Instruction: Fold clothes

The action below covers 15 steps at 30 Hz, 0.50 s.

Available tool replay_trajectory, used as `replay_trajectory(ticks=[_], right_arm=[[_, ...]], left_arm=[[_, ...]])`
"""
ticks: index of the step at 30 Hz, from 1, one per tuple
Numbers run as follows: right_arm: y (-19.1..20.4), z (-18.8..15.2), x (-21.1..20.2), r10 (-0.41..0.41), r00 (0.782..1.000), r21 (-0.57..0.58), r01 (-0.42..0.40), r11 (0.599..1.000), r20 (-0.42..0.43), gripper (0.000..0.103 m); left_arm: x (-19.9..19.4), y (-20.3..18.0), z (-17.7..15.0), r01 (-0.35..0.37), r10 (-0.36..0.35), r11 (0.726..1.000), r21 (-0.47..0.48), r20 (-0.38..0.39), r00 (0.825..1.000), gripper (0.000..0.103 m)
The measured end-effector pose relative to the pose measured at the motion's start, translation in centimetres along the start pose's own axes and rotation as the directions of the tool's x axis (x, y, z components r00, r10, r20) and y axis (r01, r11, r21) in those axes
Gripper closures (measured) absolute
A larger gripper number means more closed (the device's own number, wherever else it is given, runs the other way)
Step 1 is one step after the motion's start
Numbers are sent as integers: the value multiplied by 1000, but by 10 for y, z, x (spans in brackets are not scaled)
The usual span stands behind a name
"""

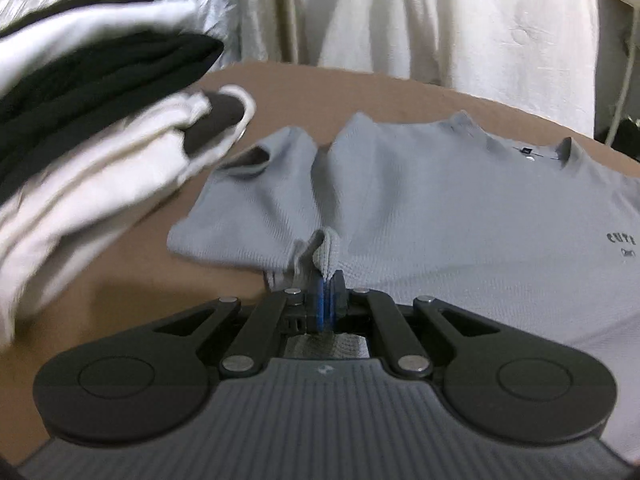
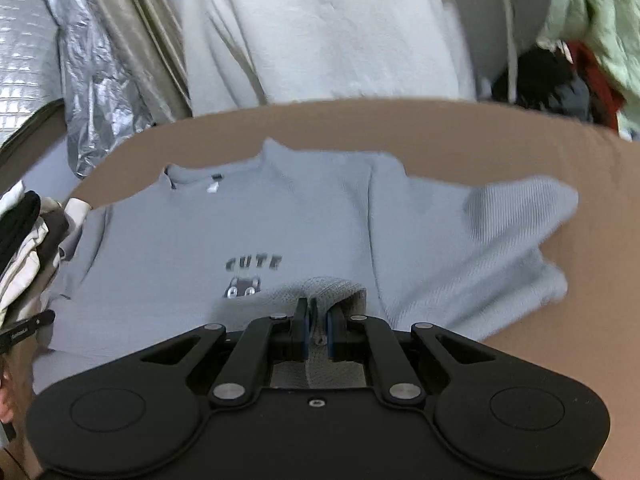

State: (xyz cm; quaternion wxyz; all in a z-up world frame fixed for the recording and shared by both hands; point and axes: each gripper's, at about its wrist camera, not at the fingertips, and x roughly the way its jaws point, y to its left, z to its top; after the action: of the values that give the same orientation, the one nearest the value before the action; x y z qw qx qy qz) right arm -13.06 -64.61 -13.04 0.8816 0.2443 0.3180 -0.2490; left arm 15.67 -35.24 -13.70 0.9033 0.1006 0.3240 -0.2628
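Pinched between the pads of the left claw [image 1: 325, 298] is a bunched fold of the grey T-shirt [image 1: 420, 208], which is spread on the brown surface [image 1: 132, 280]. At the left, a stack of folded black and white clothes [image 1: 92, 120] is seen. Another fold of the shirt's hem is clamped by the right claw [image 2: 318, 330]; the "CUTE" print [image 2: 254, 263] faces up.
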Motion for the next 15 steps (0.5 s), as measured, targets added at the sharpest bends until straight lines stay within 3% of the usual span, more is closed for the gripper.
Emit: replay_trajectory(ticks=[6, 9, 12, 14, 15], right_arm=[[-4, 15, 4, 33, 995, -72, -26, 997, 97, 94], [3, 46, 11, 65, 985, -150, -41, 988, 159, 94], [11, 85, 27, 31, 975, -171, 7, 985, 220, 94], [11, 106, 43, 34, 969, -181, 11, 984, 244, 90], [9, 113, 54, 21, 970, -172, 21, 985, 240, 87]], left_arm=[[3, -9, 35, 11, -15, 998, 57, 69, 998, 101], [16, -18, 75, 16, -19, 999, 36, 93, 995, 101], [54, -33, 120, 7, -8, 1000, 23, 72, 997, 101], [84, -44, 148, -14, 12, 999, 29, 47, 999, 88], [101, -49, 154, -64, 64, 997, 47, 3, 998, 79]])
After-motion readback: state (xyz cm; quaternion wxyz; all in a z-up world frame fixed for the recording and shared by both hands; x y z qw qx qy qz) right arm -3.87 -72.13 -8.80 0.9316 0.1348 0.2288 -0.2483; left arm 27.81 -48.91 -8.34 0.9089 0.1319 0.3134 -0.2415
